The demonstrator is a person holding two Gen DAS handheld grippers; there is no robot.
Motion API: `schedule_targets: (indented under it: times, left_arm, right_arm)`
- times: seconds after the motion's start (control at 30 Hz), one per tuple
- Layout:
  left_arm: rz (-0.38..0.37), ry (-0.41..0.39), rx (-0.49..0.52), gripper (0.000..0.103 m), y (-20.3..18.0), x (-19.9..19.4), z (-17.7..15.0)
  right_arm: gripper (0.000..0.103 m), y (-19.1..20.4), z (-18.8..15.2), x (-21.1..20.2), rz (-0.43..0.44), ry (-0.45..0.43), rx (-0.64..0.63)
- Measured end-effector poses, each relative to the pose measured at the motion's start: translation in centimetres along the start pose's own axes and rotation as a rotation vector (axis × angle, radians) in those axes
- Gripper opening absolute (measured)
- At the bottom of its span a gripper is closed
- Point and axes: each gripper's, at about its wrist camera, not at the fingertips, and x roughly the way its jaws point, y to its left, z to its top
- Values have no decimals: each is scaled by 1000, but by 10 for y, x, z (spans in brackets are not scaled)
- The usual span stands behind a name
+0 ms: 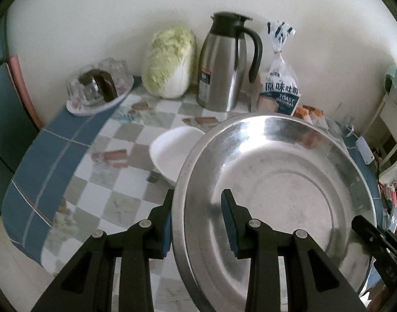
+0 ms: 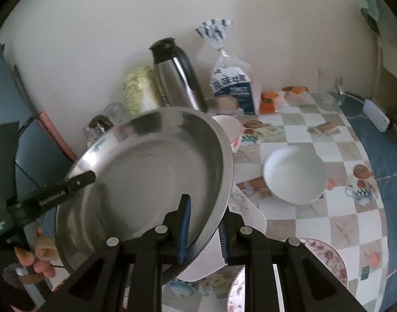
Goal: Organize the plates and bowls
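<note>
Steel basin [image 1: 276,182] rim clamped between left fingers [image 1: 232,223] and right fingers [image 2: 185,223], both grasping.

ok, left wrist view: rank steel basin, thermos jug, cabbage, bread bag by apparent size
1. steel basin, by far the largest, though it is held right at the camera, which inflates it
2. thermos jug
3. cabbage and bread bag: look about alike, not ranking them

Much of the white bowl [image 1: 172,150] is hidden behind the steel basin [image 1: 276,195] in the left wrist view. The floral plate [image 2: 326,260] is cut off by the lower edge and partly covered by the fingers [image 2: 224,244]. The glasses [image 1: 99,83] are blurred.
</note>
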Motion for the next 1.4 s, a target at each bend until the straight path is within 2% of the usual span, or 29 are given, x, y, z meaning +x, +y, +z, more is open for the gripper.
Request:
schedule_targets:
  times: [0.2,0.4,0.63,1.4]
  left_arm:
    - [5,34,-2,36,-6,21,-3]
    - [-1,94,-40,36,2,43,-9]
    - [9,139,-30,36,-1,60,-16]
    - [26,197,3,36,-7,82,-27]
  right_arm:
    - [21,-5,-3,10,-48,36,-2]
    - [22,-10,-11,33,-64,104,8]
    - [22,-11,-18,50,-93,153,11]
    - [22,-19,-25,73,-145,215,25]
